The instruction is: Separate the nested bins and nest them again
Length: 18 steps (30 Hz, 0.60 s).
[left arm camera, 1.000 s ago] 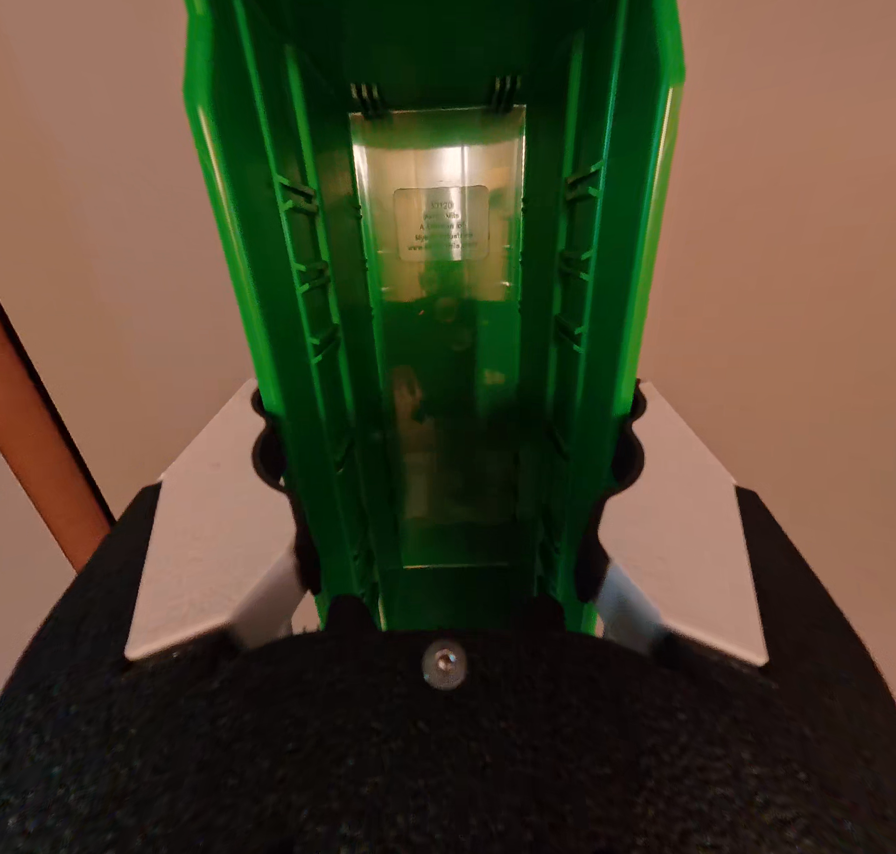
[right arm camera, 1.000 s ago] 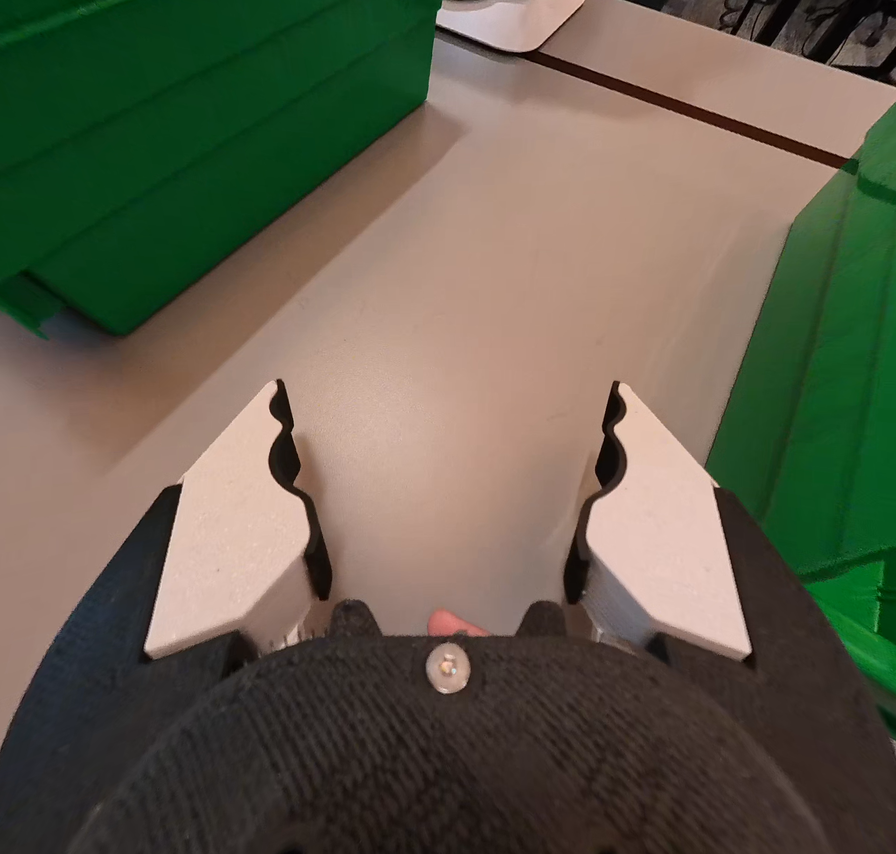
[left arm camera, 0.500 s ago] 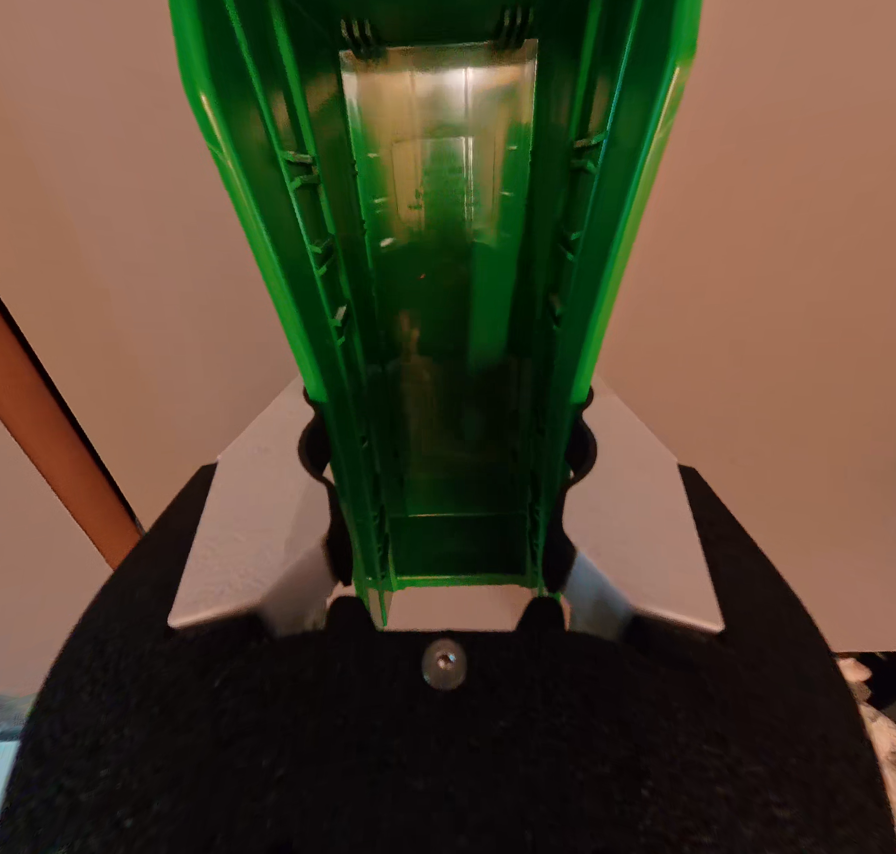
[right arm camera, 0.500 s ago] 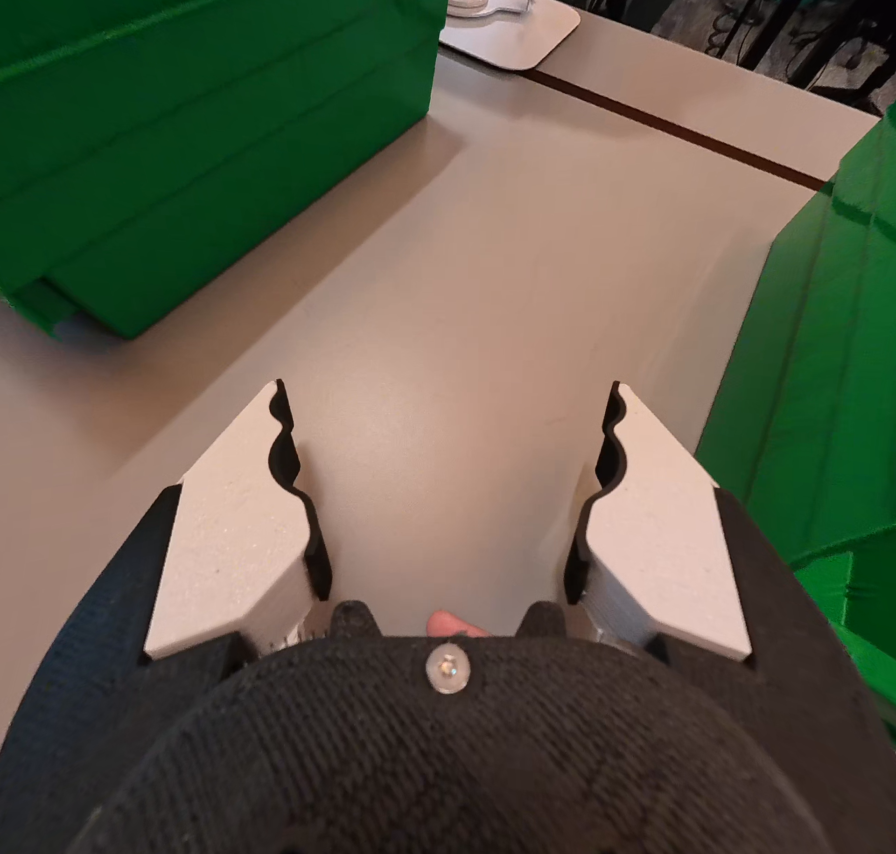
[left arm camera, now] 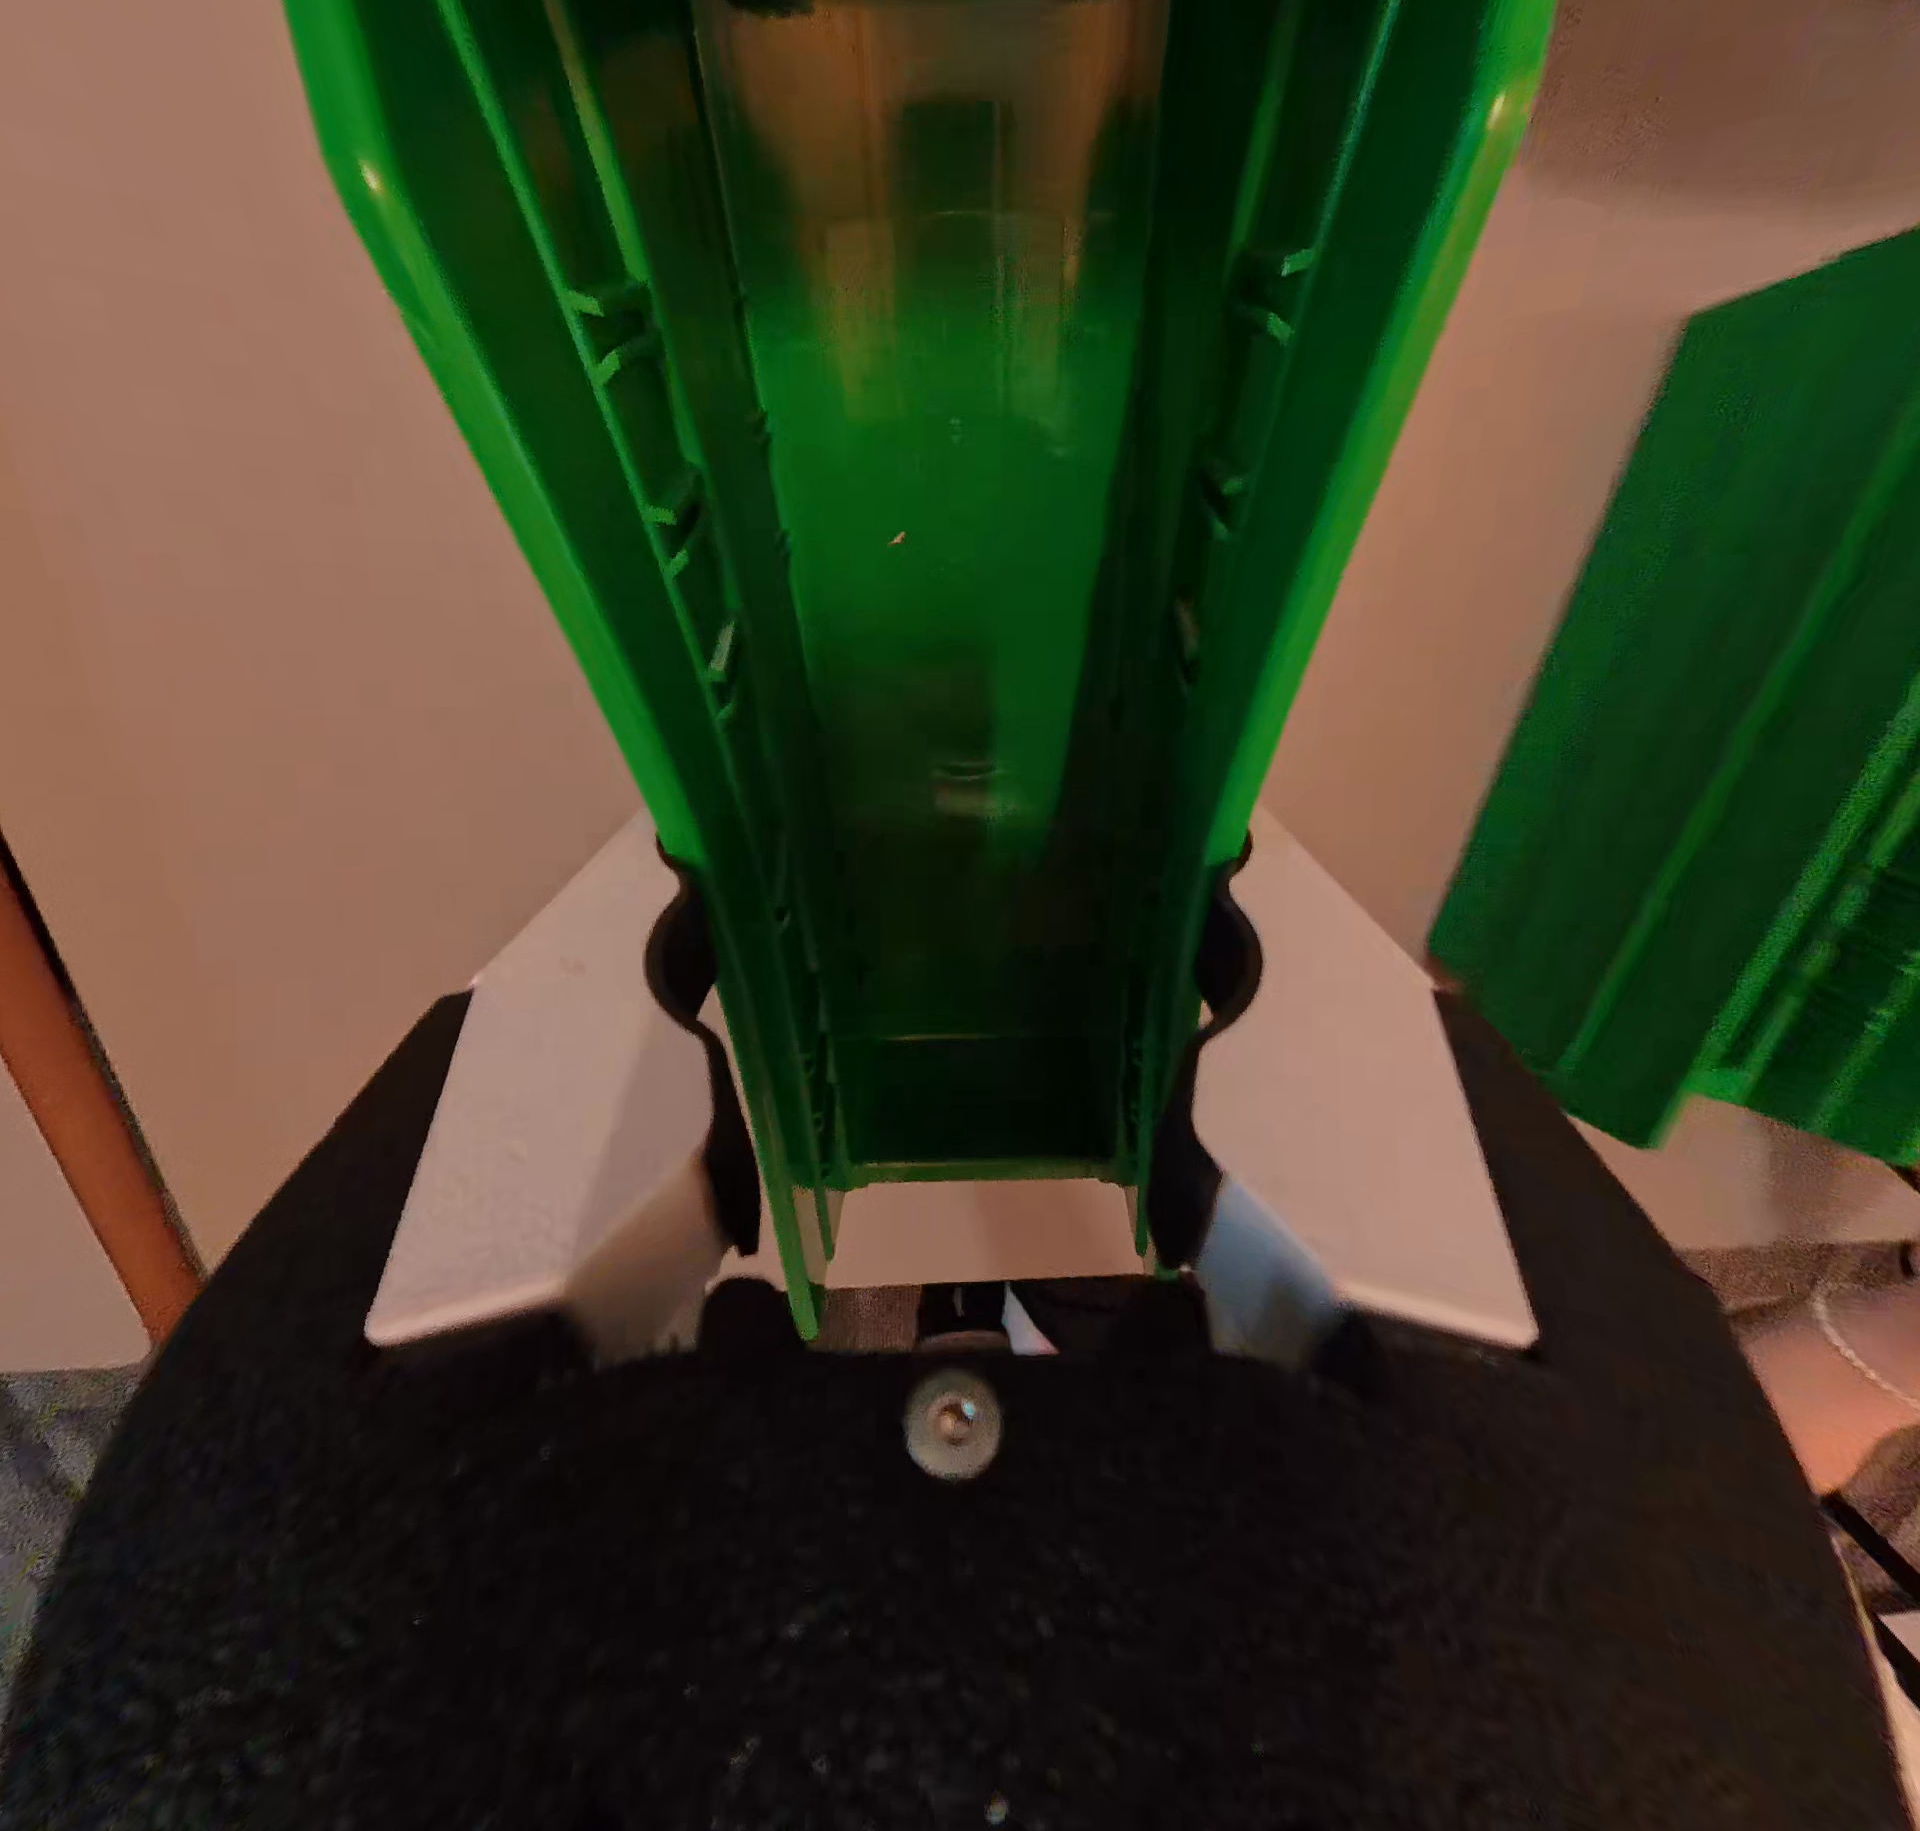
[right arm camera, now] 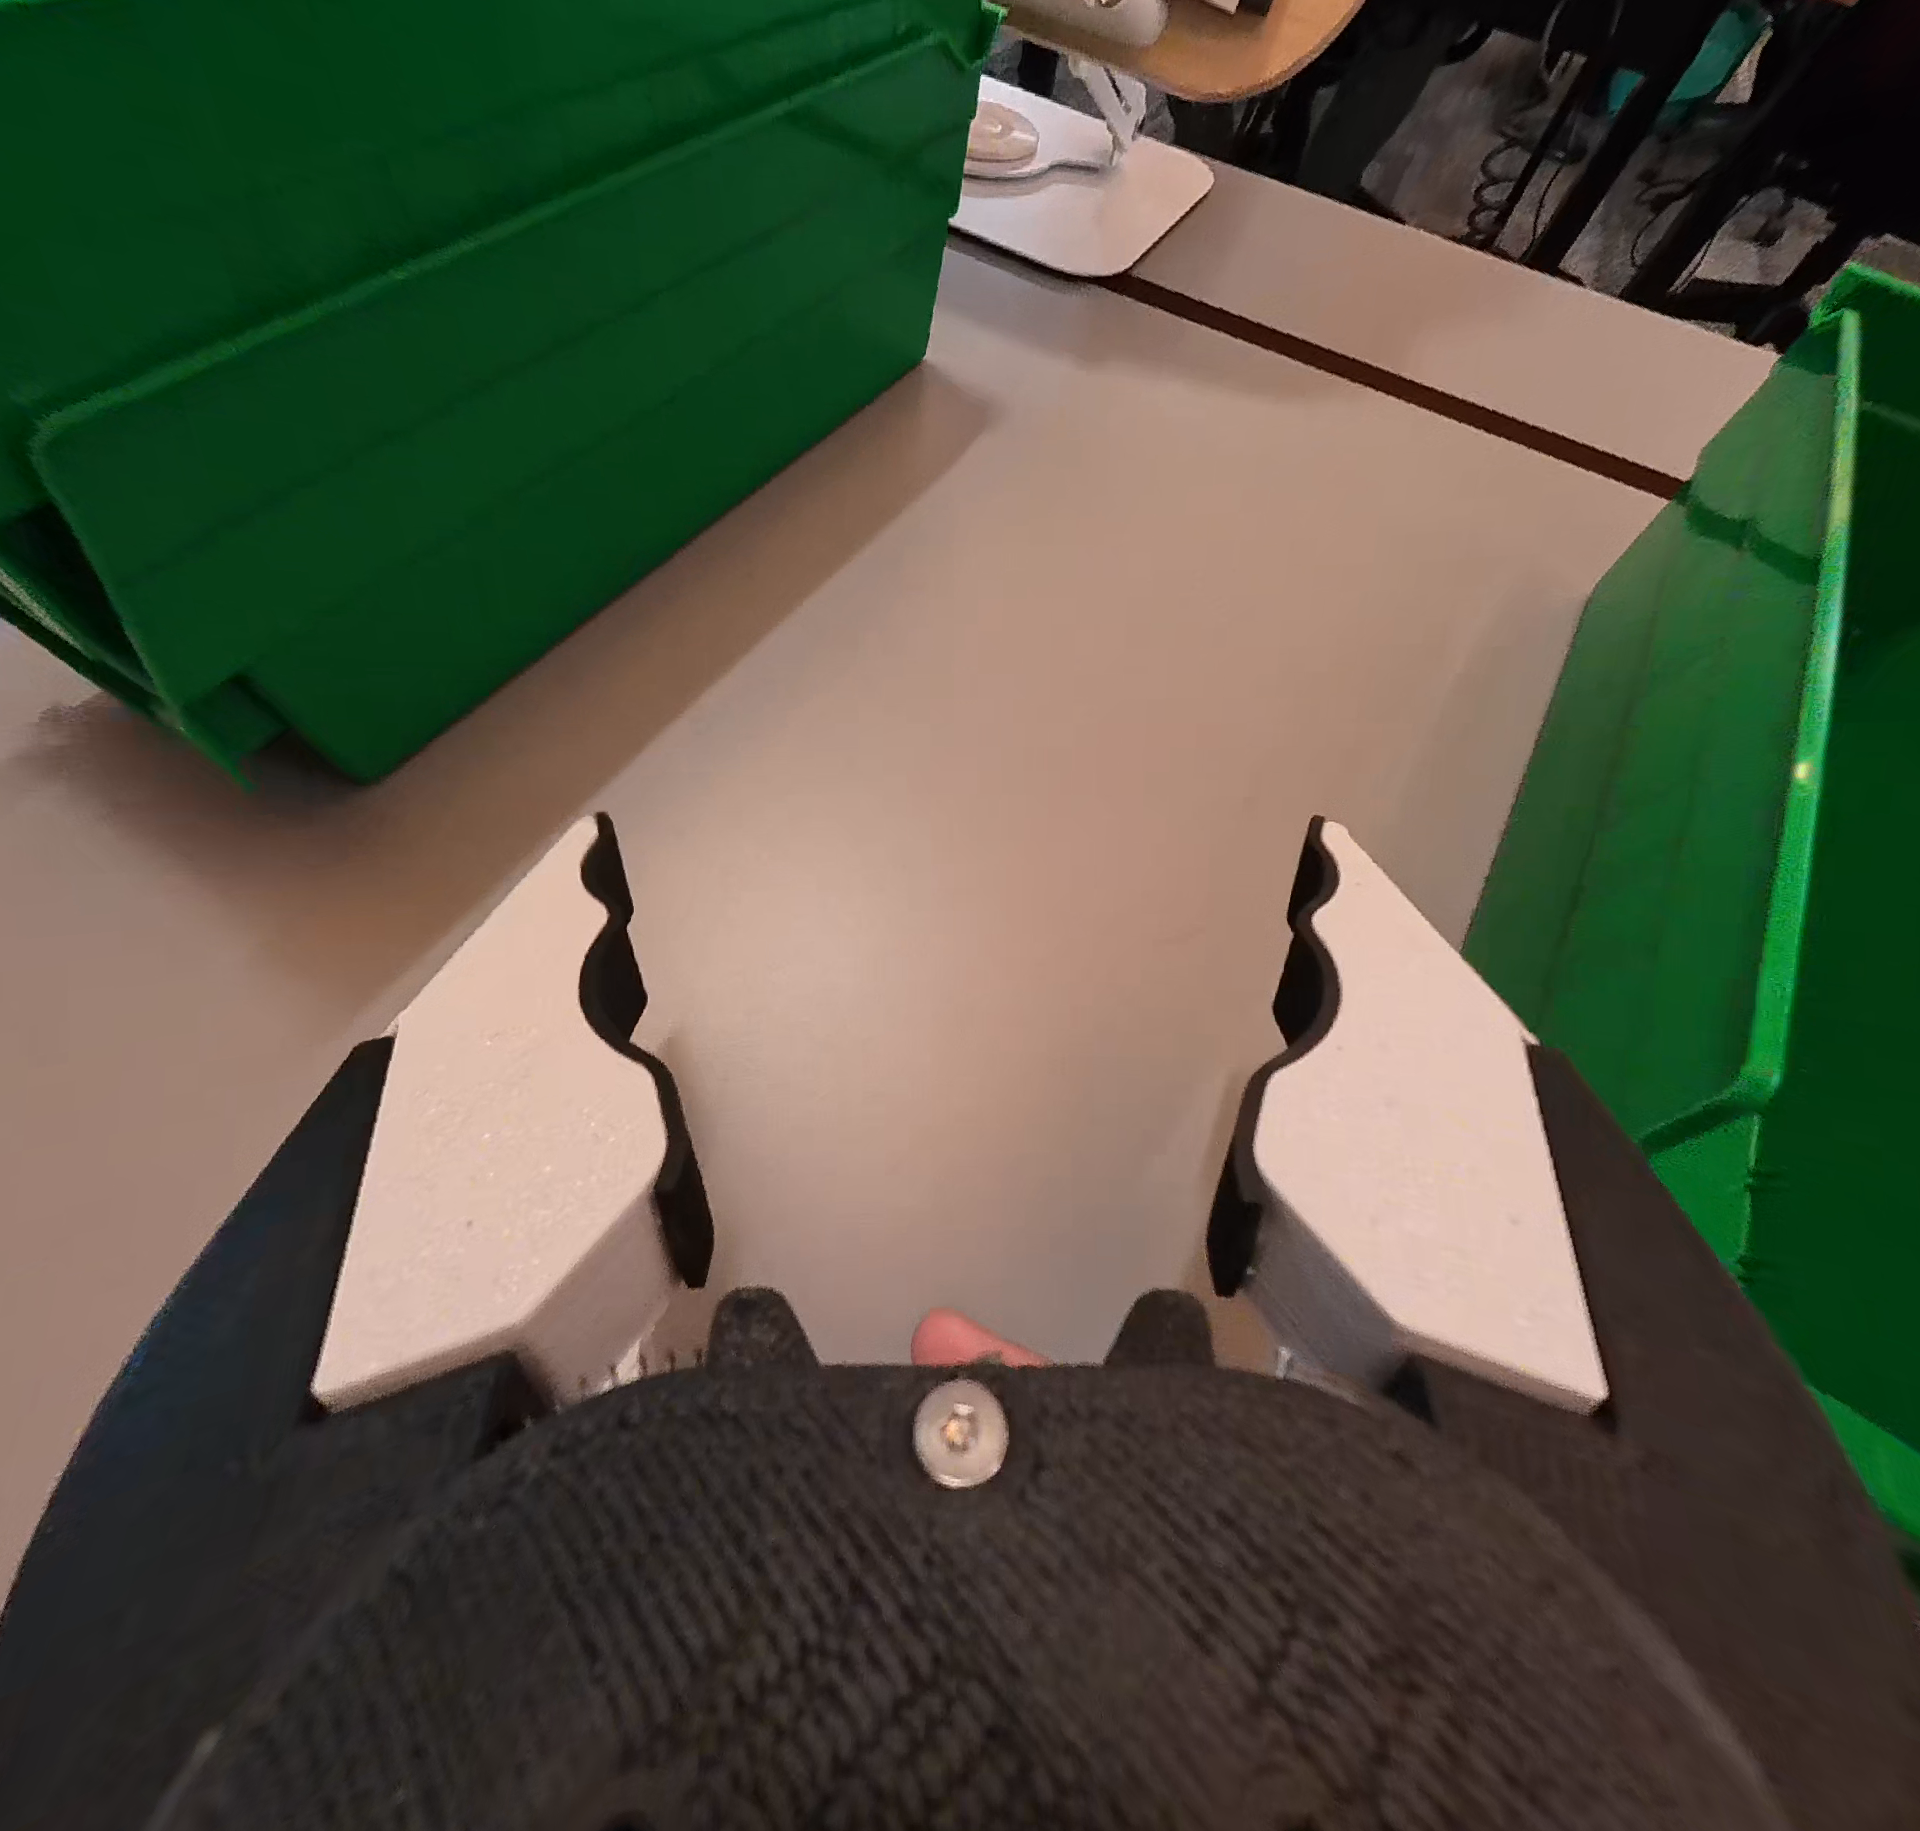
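Beige tabletop [right arm camera: 935, 701] filled the middle of the right wrist view, crossed near its far end by a thin dark seam [right arm camera: 1382, 384], with a cluttered, dim room of cables and furniture legs beyond. At the far left of that view stood a stack of nested green bins [right arm camera: 436, 327], tilted, their lower corner resting on the table. Behind the stack's right end lay a white plate-like stand base [right arm camera: 1091, 212] carrying a pale rounded fitting. In the centre, the right gripper [right arm camera: 956, 960] hung above the bare table with its white fingers [right arm camera: 499, 1106] spread wide apart and nothing between them. A fingertip [right arm camera: 961, 1336] of the person showed just behind the gripper's black body. At the right edge stood a second green bin [right arm camera: 1725, 794], its side wall close beside the right finger but not touching it.

In the left wrist view the same pale surface lay behind everything, with a brown wooden strip [left arm camera: 73, 1106] at the far left. The left gripper [left arm camera: 951, 940] was clamped on a green bin [left arm camera: 935, 431], its black pads [left arm camera: 681, 960] pressing the outer ribbed walls on both sides. This held bin ran straight away from the camera, its glossy inner face catching reflections. To the right, another green bin [left arm camera: 1714, 742] stood apart from the held one, slightly blurred.
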Tool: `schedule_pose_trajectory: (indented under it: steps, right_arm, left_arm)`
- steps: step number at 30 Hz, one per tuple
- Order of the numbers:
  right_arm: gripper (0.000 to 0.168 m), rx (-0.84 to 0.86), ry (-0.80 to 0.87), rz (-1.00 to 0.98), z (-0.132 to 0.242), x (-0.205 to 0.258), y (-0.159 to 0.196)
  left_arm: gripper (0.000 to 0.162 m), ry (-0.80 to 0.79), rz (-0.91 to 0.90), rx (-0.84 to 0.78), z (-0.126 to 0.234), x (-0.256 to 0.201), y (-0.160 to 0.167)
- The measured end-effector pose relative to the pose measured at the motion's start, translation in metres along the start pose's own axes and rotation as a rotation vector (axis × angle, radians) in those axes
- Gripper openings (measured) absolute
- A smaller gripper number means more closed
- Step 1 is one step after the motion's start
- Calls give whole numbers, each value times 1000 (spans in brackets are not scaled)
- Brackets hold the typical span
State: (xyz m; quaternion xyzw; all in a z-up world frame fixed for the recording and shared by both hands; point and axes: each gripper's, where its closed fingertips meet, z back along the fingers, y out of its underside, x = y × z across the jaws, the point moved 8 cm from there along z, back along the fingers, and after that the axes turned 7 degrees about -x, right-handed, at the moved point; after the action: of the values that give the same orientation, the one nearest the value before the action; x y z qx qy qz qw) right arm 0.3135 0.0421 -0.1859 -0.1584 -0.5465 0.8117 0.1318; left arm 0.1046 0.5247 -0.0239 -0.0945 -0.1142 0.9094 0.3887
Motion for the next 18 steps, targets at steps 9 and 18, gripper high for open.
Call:
schedule_pose_trajectory:
  steps: [9,18]
  right_arm:
    - [125,-45,-6,5,7,5,-11]
    - [125,-68,-20,10,11,11,-17]
  left_arm:
    - [96,70,-64,-87,64,-126,-5]
    - [96,157,-115,-94,44,-224,7]
